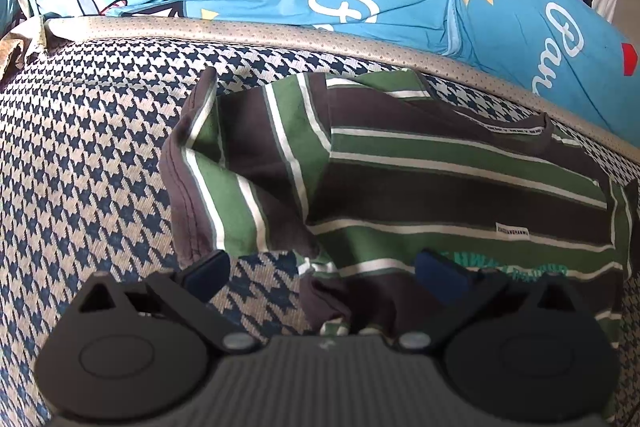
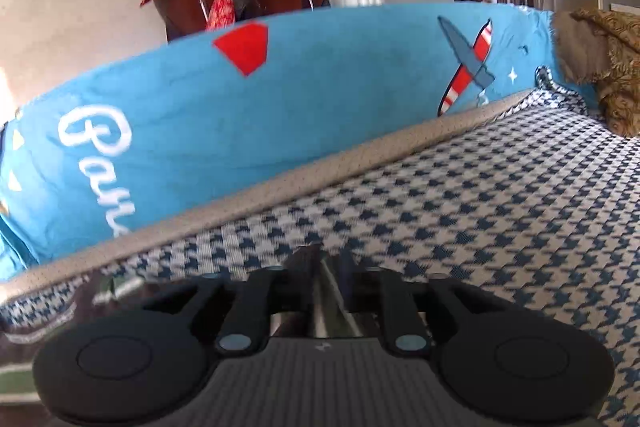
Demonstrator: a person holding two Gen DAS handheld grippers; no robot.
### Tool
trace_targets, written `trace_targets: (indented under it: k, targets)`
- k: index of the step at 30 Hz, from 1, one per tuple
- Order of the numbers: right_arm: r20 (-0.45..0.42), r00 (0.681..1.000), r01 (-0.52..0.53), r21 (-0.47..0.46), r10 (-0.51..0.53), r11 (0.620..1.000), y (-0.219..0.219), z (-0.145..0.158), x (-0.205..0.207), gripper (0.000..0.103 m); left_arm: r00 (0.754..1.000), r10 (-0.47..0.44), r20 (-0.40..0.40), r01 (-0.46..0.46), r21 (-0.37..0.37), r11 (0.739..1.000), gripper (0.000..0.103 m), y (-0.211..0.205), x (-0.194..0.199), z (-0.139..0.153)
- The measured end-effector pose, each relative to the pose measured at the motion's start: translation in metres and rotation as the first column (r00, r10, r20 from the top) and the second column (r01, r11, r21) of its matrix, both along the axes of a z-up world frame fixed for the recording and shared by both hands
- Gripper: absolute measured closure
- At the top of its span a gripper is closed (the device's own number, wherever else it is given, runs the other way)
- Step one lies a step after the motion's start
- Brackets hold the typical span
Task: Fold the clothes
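Fingers of left gripper spread wide over limp shirt; right fingers pinch its hem. Hems grip best.

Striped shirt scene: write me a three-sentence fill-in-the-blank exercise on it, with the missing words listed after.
1. The striped shirt lies on a seat cover with a ____ pattern.
2. The left gripper has its jaws ____ over the shirt's near edge.
3. The right gripper is ____ on a fold of the shirt's fabric.

Missing words: houndstooth; open; shut
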State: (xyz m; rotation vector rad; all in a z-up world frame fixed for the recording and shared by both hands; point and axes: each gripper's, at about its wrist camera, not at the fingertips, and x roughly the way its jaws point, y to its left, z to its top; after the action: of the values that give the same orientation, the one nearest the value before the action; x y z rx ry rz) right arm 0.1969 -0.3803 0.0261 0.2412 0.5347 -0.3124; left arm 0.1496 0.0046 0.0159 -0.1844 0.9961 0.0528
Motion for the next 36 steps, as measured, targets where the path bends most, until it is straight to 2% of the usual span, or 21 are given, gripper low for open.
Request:
trace_targets:
  k: [1, 5, 10, 14, 20, 25, 29, 36]
  targets:
    - [-0.001, 1.0, -0.005, 0.005, 0.005, 1.0, -0.003, 0.002, -0.002, 0.072, 1.0, -0.001, 0.0, 0.001, -0.001, 1.0, 0.0, 0.0, 0.0, 0.0]
    - [-0.032, 0.999, -0.025, 0.029, 0.026, 0.999, -0.013, 0.006, -0.012, 0.072, 1.0, -0.013, 0.009, 0.013, 0.0, 1.0, 0.0, -0.004, -0.001, 0.003]
    - [-0.063, 0.996, -0.049, 0.101, 0.056, 0.994, -0.033, 0.008, -0.033, 0.069, 1.0, -0.021, 0.014, 0.021, 0.006, 1.0, 0.0, -0.008, -0.003, 0.005]
    - [-0.092, 0.995, -0.022, 0.15, 0.036, 0.988, -0.051, 0.008, -0.052, 0.066, 0.999, -0.03, 0.014, 0.03, 0.009, 1.0, 0.0, -0.01, -0.005, 0.004]
    - [-0.148, 0.988, -0.009, 0.271, 0.051, 0.963, -0.058, -0.001, -0.07, 0.066, 0.999, -0.037, 0.015, 0.037, 0.012, 0.999, 0.0, -0.013, -0.006, 0.004]
    - [-0.201, 0.977, 0.006, 0.331, 0.065, 0.944, -0.052, -0.014, -0.063, 0.066, 0.999, -0.044, 0.014, 0.043, 0.016, 0.999, 0.0, -0.015, -0.006, 0.003]
    - [-0.197, 0.978, 0.004, 0.376, 0.075, 0.926, -0.047, -0.022, -0.056, 0.066, 0.999, -0.043, 0.009, 0.043, 0.013, 0.999, 0.0, -0.015, -0.006, 0.002]
    - [-0.093, 0.977, -0.144, 0.383, 0.194, 0.912, -0.019, -0.016, -0.044, 0.066, 0.999, -0.048, 0.008, 0.048, 0.015, 0.999, 0.0, -0.015, -0.006, 0.001]
